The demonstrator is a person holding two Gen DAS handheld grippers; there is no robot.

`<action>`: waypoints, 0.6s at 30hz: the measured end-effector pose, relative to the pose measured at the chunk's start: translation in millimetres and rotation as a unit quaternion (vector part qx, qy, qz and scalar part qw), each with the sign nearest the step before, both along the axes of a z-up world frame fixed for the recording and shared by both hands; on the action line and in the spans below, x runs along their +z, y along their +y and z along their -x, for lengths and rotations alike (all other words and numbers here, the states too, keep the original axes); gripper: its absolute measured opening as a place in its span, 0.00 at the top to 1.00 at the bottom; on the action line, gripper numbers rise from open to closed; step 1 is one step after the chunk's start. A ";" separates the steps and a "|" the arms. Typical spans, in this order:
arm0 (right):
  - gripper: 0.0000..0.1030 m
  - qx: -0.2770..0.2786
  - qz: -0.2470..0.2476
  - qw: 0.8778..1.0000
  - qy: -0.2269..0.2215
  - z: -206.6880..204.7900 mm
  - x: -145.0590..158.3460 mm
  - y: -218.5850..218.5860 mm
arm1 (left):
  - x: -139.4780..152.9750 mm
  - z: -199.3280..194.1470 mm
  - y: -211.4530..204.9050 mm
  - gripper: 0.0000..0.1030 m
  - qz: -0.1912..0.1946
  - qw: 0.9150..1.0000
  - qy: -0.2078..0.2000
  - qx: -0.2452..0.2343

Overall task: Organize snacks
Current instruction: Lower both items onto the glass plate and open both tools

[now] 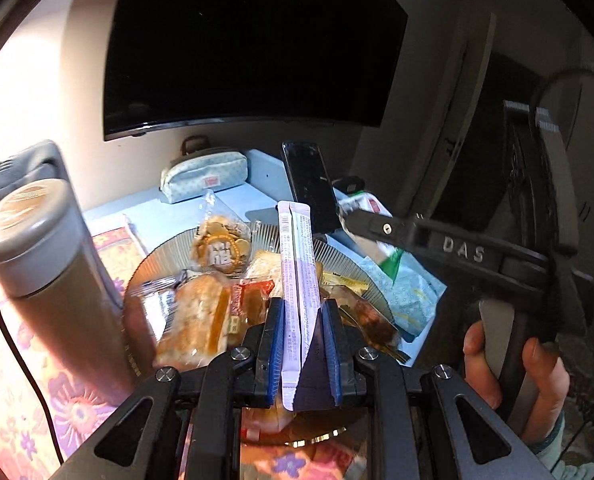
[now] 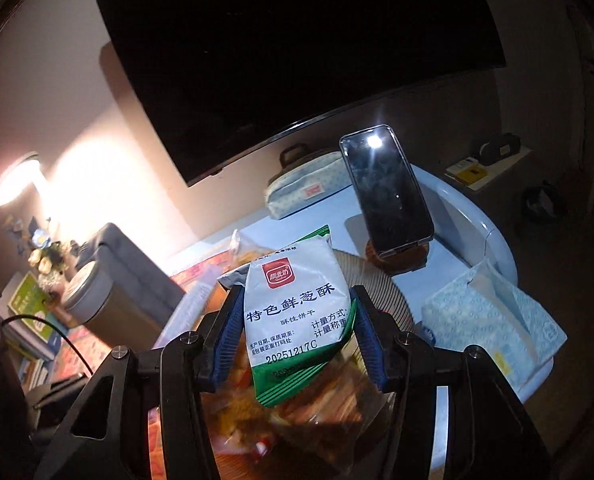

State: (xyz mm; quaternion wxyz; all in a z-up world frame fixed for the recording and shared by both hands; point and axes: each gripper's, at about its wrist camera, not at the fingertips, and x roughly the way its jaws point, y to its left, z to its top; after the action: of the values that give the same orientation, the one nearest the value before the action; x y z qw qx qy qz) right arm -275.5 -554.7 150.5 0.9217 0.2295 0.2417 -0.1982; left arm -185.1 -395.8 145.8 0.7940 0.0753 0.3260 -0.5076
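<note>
I hold a lilac stick sachet (image 1: 297, 280) in my left gripper (image 1: 301, 344) and a scallion biscuit packet (image 2: 297, 316) in my right gripper (image 2: 297, 336), both lifted above the heaped snack plate (image 1: 337, 258) for sorting.

I'm seeing a crowded table with little free room.

Snack packets (image 1: 201, 320) are filling the ribbed plate (image 1: 349, 264). A tall flask (image 1: 45, 264) is blocking its left side, and a propped phone (image 2: 385, 188) is standing just behind it. A tissue pack (image 2: 493, 320) is taking the right side. Bare tabletop (image 2: 329, 208) is lying open between the phone and the pencil case (image 2: 305, 188).
</note>
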 end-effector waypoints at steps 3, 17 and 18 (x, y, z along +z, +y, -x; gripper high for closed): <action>0.35 -0.008 -0.002 1.000 0.018 -7.1 -4.7 -8.9 | -9.2 -4.2 -7.2 0.74 -0.012 1.000 0.004 -0.006; 0.34 0.030 0.031 0.999 0.010 16.6 11.9 39.8 | 1.7 5.5 65.0 0.62 0.007 0.999 -0.021 0.031; 0.34 0.037 0.037 0.999 0.006 18.0 15.3 50.0 | 5.7 7.8 76.9 0.62 0.005 0.999 -0.031 0.038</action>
State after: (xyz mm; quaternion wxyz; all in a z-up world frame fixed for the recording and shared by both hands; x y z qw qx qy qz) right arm -293.4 -504.7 165.7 0.9350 0.1845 0.2479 -0.1740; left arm -192.9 -319.0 151.5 0.8228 0.0746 0.3012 -0.4762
